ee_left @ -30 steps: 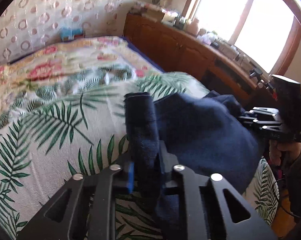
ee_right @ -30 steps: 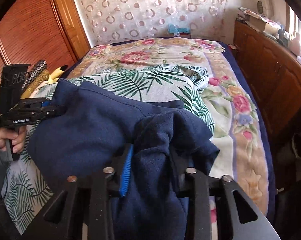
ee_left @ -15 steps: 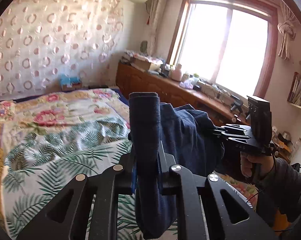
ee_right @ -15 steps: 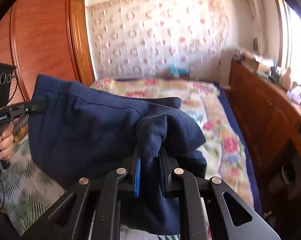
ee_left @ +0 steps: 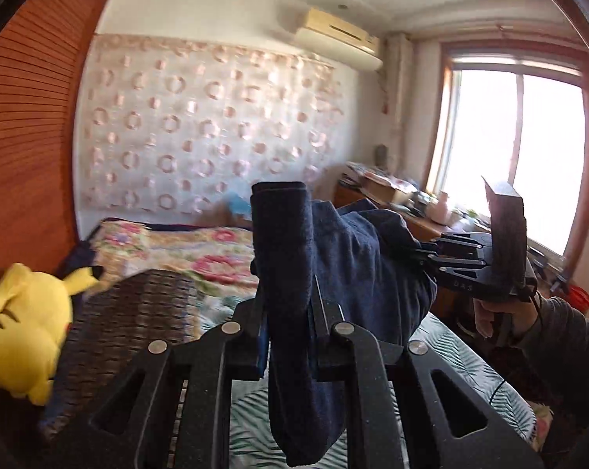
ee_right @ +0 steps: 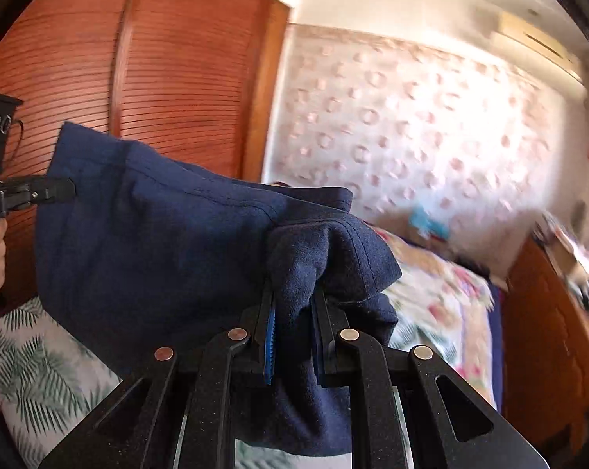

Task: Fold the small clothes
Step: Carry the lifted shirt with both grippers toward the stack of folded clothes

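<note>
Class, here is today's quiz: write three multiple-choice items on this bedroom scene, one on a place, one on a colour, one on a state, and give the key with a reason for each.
1. Where is the yellow plush toy in the left wrist view?
A. on the windowsill
B. at the left, beside the dark woven mat
C. hanging from the air conditioner

2. What colour is the garment held between the two grippers?
A. navy blue
B. red
C. white

3. How do the left gripper and the right gripper stand?
A. both wide open and empty
B. only the left one holds cloth
C. both shut on the garment

Key: 1 B, the toy lies at the left edge next to the mat. 2 A, the cloth is dark blue in both views. 3 C, cloth is pinched between each pair of fingers.
</note>
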